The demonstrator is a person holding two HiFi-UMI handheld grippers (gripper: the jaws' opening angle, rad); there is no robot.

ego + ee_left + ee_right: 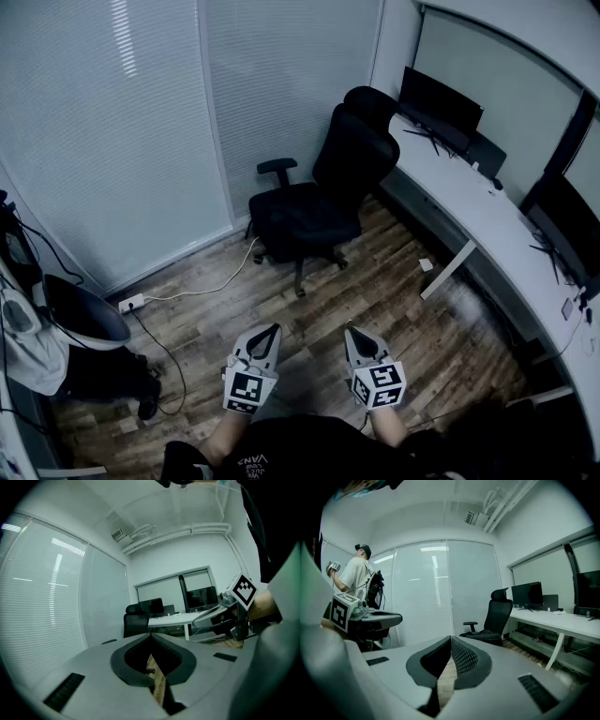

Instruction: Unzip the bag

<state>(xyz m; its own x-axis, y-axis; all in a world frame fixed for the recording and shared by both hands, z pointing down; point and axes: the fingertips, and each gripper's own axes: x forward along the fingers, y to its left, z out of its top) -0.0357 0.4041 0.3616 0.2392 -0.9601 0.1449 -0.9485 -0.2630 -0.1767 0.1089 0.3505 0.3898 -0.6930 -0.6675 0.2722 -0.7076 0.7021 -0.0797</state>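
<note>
No bag shows clearly in any view. A black office chair point(319, 202) stands on the wooden floor ahead, and something dark and lumpy lies on its seat point(483, 634); I cannot tell what it is. My left gripper point(273, 328) and right gripper point(351, 329) are held side by side low in the head view, well short of the chair and pointing towards it. Both are shut with nothing between the jaws. The left gripper view shows its own jaws point(151, 635) meeting, with the right gripper point(213, 617) off to the side. The right gripper's jaws point(451, 639) meet too.
A long white desk point(478, 211) with dark monitors point(439, 103) curves along the right wall. A power strip point(131, 303) and its cable point(202, 291) lie on the floor at left. A person point(355, 576) stands at the left near dark equipment point(84, 323). Blinds cover the far wall.
</note>
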